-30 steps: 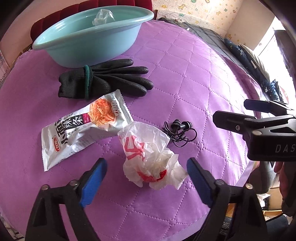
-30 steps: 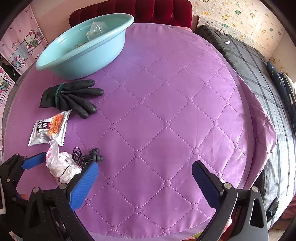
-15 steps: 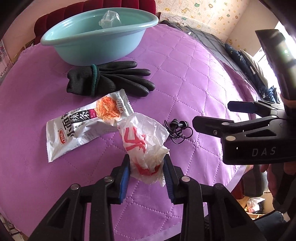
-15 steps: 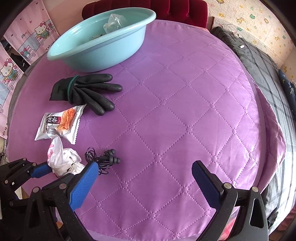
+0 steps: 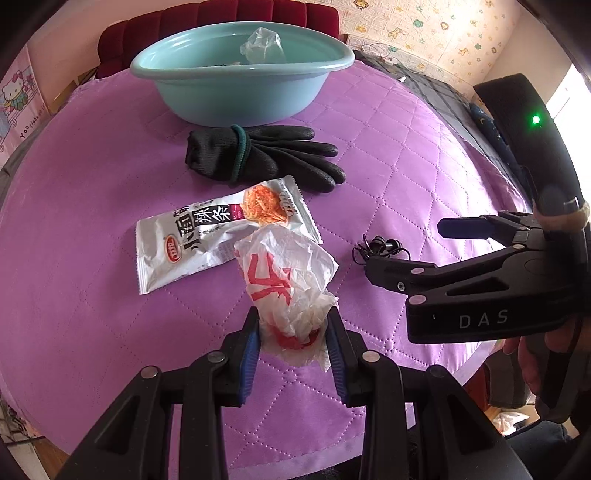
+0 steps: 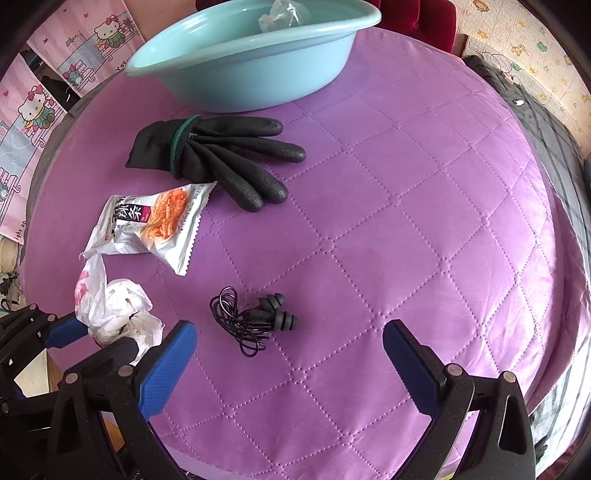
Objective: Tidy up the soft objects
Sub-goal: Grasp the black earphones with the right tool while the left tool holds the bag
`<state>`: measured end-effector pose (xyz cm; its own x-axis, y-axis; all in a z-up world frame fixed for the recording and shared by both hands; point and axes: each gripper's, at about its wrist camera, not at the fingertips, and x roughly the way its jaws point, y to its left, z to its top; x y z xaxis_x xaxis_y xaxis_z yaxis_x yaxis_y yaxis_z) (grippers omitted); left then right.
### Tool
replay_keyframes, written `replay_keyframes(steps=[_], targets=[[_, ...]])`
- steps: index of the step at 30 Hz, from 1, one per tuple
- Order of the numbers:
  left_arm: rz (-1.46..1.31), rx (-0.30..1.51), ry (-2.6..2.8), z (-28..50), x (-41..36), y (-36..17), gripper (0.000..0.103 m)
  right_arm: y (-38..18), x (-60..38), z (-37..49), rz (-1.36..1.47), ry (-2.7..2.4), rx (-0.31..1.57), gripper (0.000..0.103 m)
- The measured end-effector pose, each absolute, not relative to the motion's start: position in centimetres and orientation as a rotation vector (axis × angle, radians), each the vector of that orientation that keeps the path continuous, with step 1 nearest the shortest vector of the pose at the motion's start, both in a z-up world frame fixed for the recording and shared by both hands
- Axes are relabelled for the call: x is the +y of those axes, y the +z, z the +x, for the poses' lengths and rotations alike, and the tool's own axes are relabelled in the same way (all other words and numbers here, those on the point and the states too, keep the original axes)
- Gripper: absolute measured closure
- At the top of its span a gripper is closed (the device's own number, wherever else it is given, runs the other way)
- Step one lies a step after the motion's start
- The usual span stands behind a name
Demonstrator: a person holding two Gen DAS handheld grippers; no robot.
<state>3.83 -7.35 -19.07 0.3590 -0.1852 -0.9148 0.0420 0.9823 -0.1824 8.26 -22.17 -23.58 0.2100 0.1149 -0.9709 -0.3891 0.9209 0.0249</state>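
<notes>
My left gripper is shut on a crumpled white plastic bag with red print, lifting its near end off the purple quilted tabletop. The same bag shows at the left of the right wrist view. Behind it lie a silver snack packet, black gloves and a teal basin holding a clear bag. My right gripper stands open just above black corded earplugs, its fingers on either side of them.
The round table's near edge drops off close to both grippers. A red padded headboard stands behind the basin. A grey checked bed cover lies to the right. Cartoon posters hang at the left.
My left gripper closed on the white bag and has raised it a little. My right gripper moved left and down until the earplugs sit between its open fingers.
</notes>
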Motion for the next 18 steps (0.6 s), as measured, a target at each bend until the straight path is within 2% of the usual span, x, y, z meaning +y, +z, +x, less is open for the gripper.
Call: replay_keyframes(steps=[3, 9, 12, 13, 14, 15, 18], targets=[[-0.137, 1.197, -0.13, 3.7, -7.3, -19.3, 0.066, -24.1, -21.4, 8.6, -0.259, 0.369, 1.325, 0.003], [-0.15, 1.189, -0.109, 3.4, -7.0, -19.2, 0.066, -25.0, -20.0, 8.5, -0.289, 0.384, 1.338, 0.021], [-0.154, 1.191, -0.109, 3.3, -7.0, -19.2, 0.066, -25.1, -19.1, 7.9, -0.309, 0.399, 1.335, 0.04], [-0.155, 1.192, -0.108, 3.3, -6.9, -19.2, 0.066, -25.1, -18.8, 7.8, -0.313, 0.404, 1.325, 0.056], [-0.154, 1.191, -0.108, 3.3, -6.9, -19.1, 0.066, -25.0, -18.7, 7.7, -0.316, 0.408, 1.323, 0.068], [-0.153, 1.189, -0.107, 3.3, -6.9, -19.1, 0.066, -25.0, -18.6, 7.6, -0.311, 0.412, 1.327, 0.074], [-0.153, 1.185, -0.108, 3.3, -6.8, -18.8, 0.066, -24.7, -19.0, 7.7, -0.302, 0.414, 1.323, 0.076]])
